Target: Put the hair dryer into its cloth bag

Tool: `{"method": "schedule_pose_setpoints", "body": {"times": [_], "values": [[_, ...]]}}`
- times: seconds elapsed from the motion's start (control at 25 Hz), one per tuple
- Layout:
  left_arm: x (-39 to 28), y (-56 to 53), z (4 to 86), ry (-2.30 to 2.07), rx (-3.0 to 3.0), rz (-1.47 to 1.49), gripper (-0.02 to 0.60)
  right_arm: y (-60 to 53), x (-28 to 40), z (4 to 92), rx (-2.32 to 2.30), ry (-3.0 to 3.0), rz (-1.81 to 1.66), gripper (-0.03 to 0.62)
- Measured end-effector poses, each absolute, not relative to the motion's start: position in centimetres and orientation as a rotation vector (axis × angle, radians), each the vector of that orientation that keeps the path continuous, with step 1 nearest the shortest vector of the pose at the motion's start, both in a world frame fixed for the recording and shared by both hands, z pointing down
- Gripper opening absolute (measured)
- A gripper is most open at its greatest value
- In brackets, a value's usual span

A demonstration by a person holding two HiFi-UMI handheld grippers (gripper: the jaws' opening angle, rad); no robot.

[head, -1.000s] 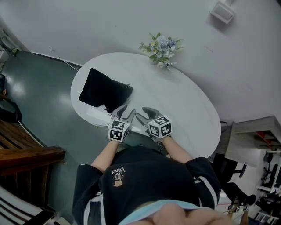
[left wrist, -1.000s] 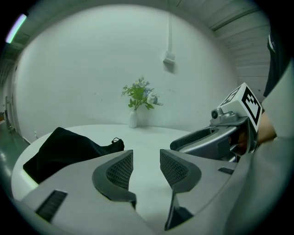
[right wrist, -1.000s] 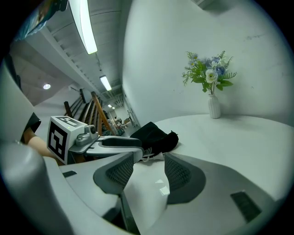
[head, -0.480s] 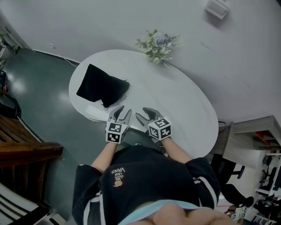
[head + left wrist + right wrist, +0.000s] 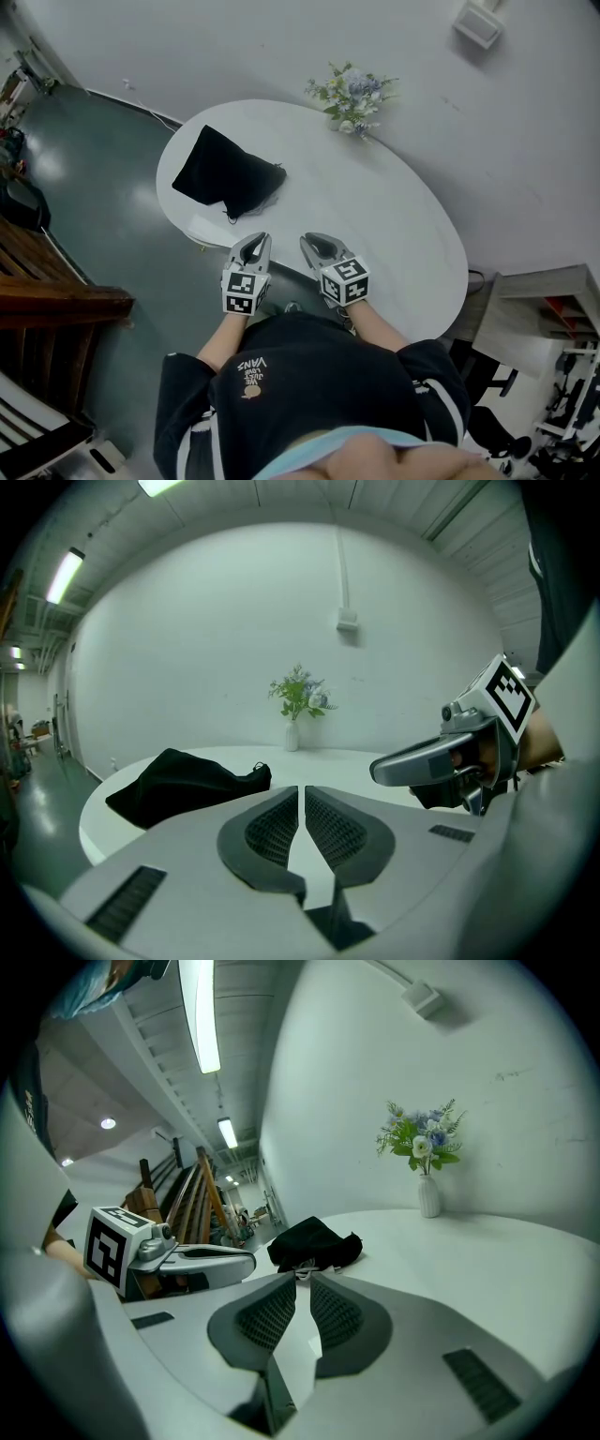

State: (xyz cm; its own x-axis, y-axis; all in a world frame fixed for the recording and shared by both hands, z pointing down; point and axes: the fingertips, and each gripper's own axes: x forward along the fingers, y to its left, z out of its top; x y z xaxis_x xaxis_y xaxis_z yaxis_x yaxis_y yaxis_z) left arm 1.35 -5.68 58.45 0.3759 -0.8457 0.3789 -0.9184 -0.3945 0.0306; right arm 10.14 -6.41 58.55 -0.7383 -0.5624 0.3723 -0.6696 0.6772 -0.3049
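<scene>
- White wall and dark, glossy floor frame an oval white counter, seen from steeply above.
- Left tool: it hangs over the counter's near edge. Its jaws have just been closing and stand almost together, with only a thin slit between the ribbed pads and nothing in it.
- Right tool: it sits just beside the left one, at the same edge. Its jaws have also just been closing, now narrow, with a slim gap and nothing held.
- Both tools point out across the counter, side by side but not touching, each with its marker cube toward the person's dark sleeves.
- Cloth bag: black, it lies on the counter's far left part, ahead and to the left of the left tool and well apart from both tools. It bulges, and its gathered mouth faces the middle of the counter (a thin drawstring trails from it toward the near edge).
- Hair dryer: whether it is inside the bag cannot be told from any view.
- Vase of flowers: it stands upright at the counter's far edge, close to the wall.
</scene>
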Motion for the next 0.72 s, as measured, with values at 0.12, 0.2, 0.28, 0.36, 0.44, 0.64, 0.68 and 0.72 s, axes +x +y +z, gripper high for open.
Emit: {"method": "schedule_pose_setpoints", "body": {"times": [0.12,0.2,0.28,0.36,0.44,0.64,0.68,0.72], "values": [[0.7,-4.6,58.3,-1.591,2.386,0.426,0.030,-5.8,10.0,58.5,0.985,-2.647,0.630,0.065],[0.2,-3.9,58.0,-1.608,2.381,0.410,0.024,-5.3,9.8,58.4,0.981,-2.648,0.630,0.061],[-0.2,-3.1,57.8,-1.629,2.376,0.401,0.020,-4.8,9.6,58.3,0.977,-2.648,0.631,0.058],[-0.6,-2.5,57.6,-1.648,2.367,0.389,0.020,-4.4,9.5,58.4,0.974,-2.647,0.639,0.057],[-0.8,-1.8,57.5,-1.668,2.360,0.374,0.020,-4.0,9.4,58.6,0.972,-2.646,0.669,0.055],[-1.4,-0.2,57.8,-1.703,2.353,0.371,0.020,-3.3,9.3,59.2,0.992,-2.629,0.686,0.051],[-1.5,0.0,57.8,-1.708,2.351,0.370,0.020,-3.2,9.3,59.3,0.997,-2.624,0.681,0.049],[-1.6,0.2,57.9,-1.712,2.348,0.369,0.020,-3.1,9.4,59.4,1.002,-2.620,0.677,0.049]]}}
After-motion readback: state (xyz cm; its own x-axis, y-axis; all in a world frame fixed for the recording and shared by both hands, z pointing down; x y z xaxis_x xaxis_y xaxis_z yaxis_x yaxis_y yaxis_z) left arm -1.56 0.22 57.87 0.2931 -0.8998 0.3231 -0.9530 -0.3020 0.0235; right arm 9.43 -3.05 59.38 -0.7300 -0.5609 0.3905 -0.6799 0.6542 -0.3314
